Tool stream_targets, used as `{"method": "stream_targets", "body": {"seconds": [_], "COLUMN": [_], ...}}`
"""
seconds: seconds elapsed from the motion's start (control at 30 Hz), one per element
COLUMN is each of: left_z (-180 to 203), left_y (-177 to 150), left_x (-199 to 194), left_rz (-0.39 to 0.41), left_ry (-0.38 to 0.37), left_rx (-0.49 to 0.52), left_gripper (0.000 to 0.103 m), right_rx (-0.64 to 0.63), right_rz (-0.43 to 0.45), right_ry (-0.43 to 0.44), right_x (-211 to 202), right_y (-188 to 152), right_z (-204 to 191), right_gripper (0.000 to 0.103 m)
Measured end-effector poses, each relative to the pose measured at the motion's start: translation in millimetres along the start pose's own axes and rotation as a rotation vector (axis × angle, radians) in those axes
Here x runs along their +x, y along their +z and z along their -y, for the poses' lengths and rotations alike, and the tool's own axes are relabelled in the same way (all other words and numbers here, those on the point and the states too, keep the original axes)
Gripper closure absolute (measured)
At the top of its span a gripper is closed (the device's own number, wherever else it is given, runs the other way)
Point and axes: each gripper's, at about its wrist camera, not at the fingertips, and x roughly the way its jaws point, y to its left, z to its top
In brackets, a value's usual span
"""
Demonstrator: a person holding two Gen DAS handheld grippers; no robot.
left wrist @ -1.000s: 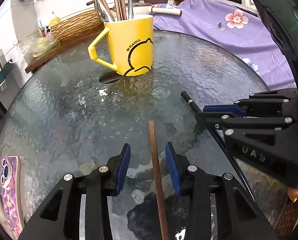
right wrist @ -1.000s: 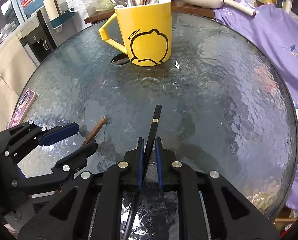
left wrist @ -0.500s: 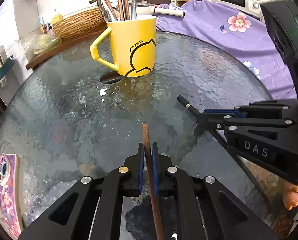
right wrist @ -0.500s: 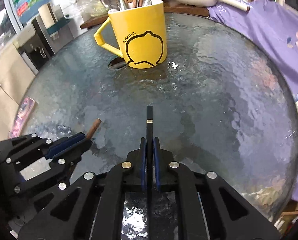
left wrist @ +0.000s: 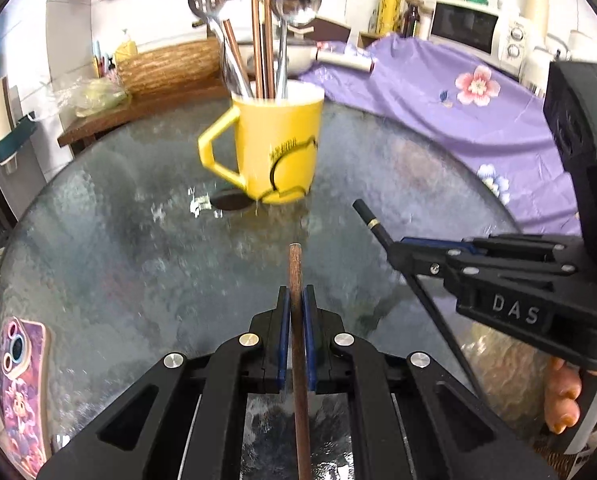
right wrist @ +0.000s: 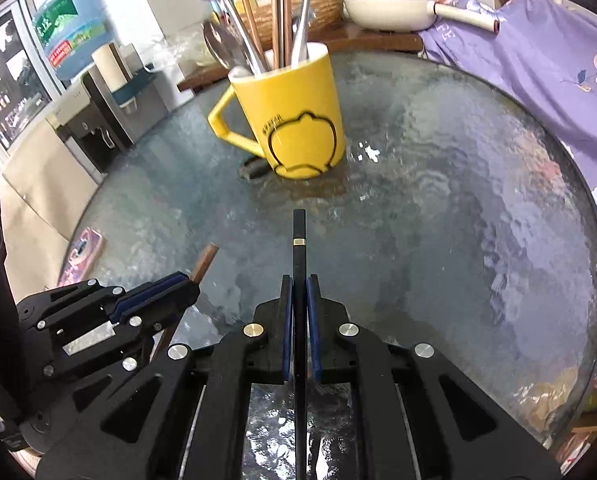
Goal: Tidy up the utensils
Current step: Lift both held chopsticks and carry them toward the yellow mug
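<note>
A yellow mug (left wrist: 276, 144) (right wrist: 294, 120) stands on the round glass table (left wrist: 98, 240) (right wrist: 478, 240), holding several spoons, a slotted spoon and brown chopsticks. My left gripper (left wrist: 296, 300) is shut on a brown chopstick (left wrist: 296, 276), whose tip points toward the mug. My right gripper (right wrist: 299, 288) is shut on a black chopstick (right wrist: 299, 240) with a gold band. In the left wrist view the right gripper (left wrist: 394, 246) and its black chopstick (left wrist: 368, 218) show at right. In the right wrist view the left gripper (right wrist: 190, 284) and its brown chopstick (right wrist: 204, 260) show at lower left.
A phone in a pink case (left wrist: 22, 380) (right wrist: 80, 256) lies at the table's left edge. A purple floral cloth (left wrist: 458, 100) (right wrist: 538, 60) covers furniture to the right. A wicker basket (left wrist: 166, 64), a white pan (right wrist: 390, 10) and a microwave (left wrist: 478, 32) stand behind. A person's fingers (left wrist: 562, 396) hold the right gripper.
My left gripper has closed on the brown chopstick. Both grippers have risen with their chopsticks, and the mug now looks farther and more upright in both views.
</note>
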Motion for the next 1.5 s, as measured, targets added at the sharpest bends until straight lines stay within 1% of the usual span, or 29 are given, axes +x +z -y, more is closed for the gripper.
{"method": "stream_targets", "body": {"seconds": [0.13, 0.3, 0.57, 0.73, 1.07, 1.33, 1.5], "left_z": [-1, -4, -1, -4, -5, -8, -6], "left_y": [10, 22, 38, 48, 61, 77, 89], "left_x": [-14, -31, -46, -54, -66, -77, -87], "left_rz": [0.044, 0.11, 0.175, 0.203, 0.267, 0.338, 0.39], "left_ry": [-0.009, -0.007, -0.013, -0.043, -0.044, -0.035, -0.024], "left_rx": [-0.011, -0.027, -0.029, -0.052, -0.063, -0.077, -0.058], "left_gripper": [0.096, 0.096, 0.097, 0.097, 0.097, 0.097, 0.097], "right_rx": [-0.001, -0.02, -0.051, -0.061, -0.093, -0.132, -0.163], "right_rz": [0.041, 0.106, 0.204, 0.25, 0.317, 0.389, 0.434], "right_ry": [0.025, 0.024, 0.029, 0.031, 0.031, 0.019, -0.004], "right_x": [-14, -32, -58, -72, -92, -114, -124], "right_y": [7, 13, 20, 25, 39, 52, 64], "right_z": [-1, -2, -11, -16, -23, -33, -41], "right_gripper": [0.095, 0.095, 0.095, 0.095, 0.095, 0.095, 0.095]}}
